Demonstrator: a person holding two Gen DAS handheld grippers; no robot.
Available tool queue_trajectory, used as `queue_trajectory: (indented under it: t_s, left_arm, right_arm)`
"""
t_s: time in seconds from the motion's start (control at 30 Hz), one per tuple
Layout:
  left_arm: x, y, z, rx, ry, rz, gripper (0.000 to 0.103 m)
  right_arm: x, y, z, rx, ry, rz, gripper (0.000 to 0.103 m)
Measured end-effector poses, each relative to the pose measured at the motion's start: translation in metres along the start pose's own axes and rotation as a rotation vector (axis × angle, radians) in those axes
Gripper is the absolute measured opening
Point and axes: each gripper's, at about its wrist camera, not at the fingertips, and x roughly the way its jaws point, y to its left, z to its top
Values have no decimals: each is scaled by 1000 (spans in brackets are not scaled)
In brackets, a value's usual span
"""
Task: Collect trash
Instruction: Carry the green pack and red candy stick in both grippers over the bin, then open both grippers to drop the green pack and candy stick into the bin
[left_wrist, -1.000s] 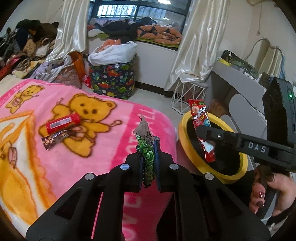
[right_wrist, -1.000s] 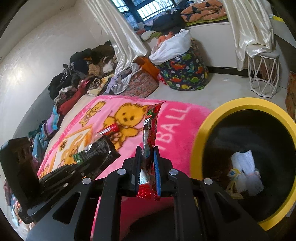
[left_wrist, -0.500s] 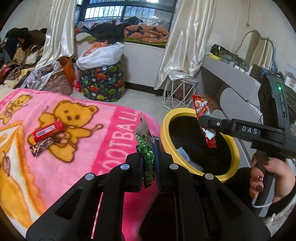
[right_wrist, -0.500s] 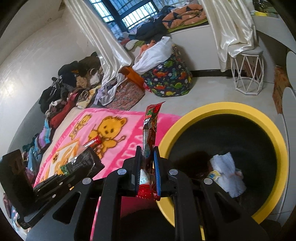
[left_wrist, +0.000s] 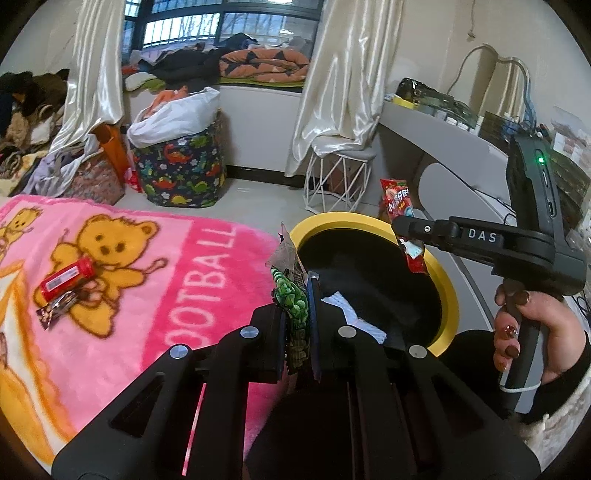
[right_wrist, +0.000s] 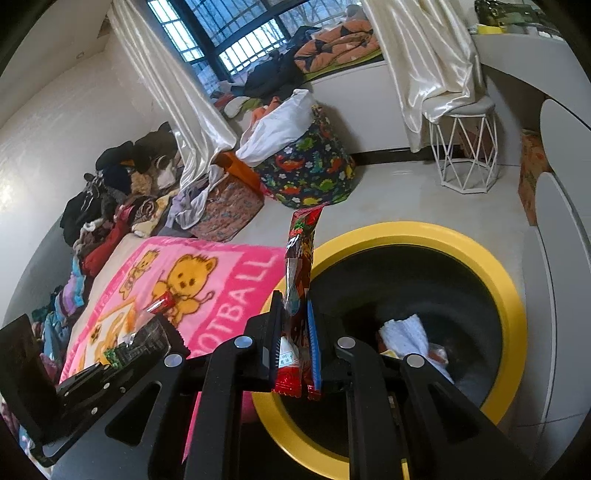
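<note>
My left gripper (left_wrist: 297, 295) is shut on a green snack wrapper (left_wrist: 291, 299) at the edge of the pink bear blanket (left_wrist: 147, 266), just left of the yellow-rimmed black bin (left_wrist: 447, 288). My right gripper (right_wrist: 293, 317) is shut on a long red snack wrapper (right_wrist: 301, 251) over the bin's near rim (right_wrist: 480, 254). In the left wrist view the right gripper (left_wrist: 400, 227) holds that red wrapper (left_wrist: 397, 199) above the bin's far side. White paper (right_wrist: 406, 332) lies inside the bin. A red packet (left_wrist: 66, 277) and a dark wrapper (left_wrist: 59, 308) lie on the blanket.
A dinosaur-print basket (left_wrist: 181, 173) with a white bag, a white wire stool (left_wrist: 336, 177), curtains and a clothes pile (right_wrist: 118, 192) stand behind. A grey desk (left_wrist: 443, 147) runs on the right. A hand (left_wrist: 524, 332) grips the right gripper's handle.
Both grippers have moved sideways from over the blanket toward the bin, each with its wrapper still clamped. The bin now fills more of both views.
</note>
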Motion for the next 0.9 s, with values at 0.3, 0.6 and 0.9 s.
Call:
queue_trajectory:
  t_s: [0.3, 0.6, 0.9]
  left_arm:
    - [13, -22, 4, 42, 15, -32, 6]
    - [42, -47, 10, 103, 57, -79, 6]
    - [77, -66, 13, 164, 113, -98, 7]
  right_arm:
    - [-8, -28, 3, 48, -10, -33, 13]
    - [-11, -52, 4, 95, 1, -67, 13]
    - [-13, -73, 1, 151, 2, -84, 16]
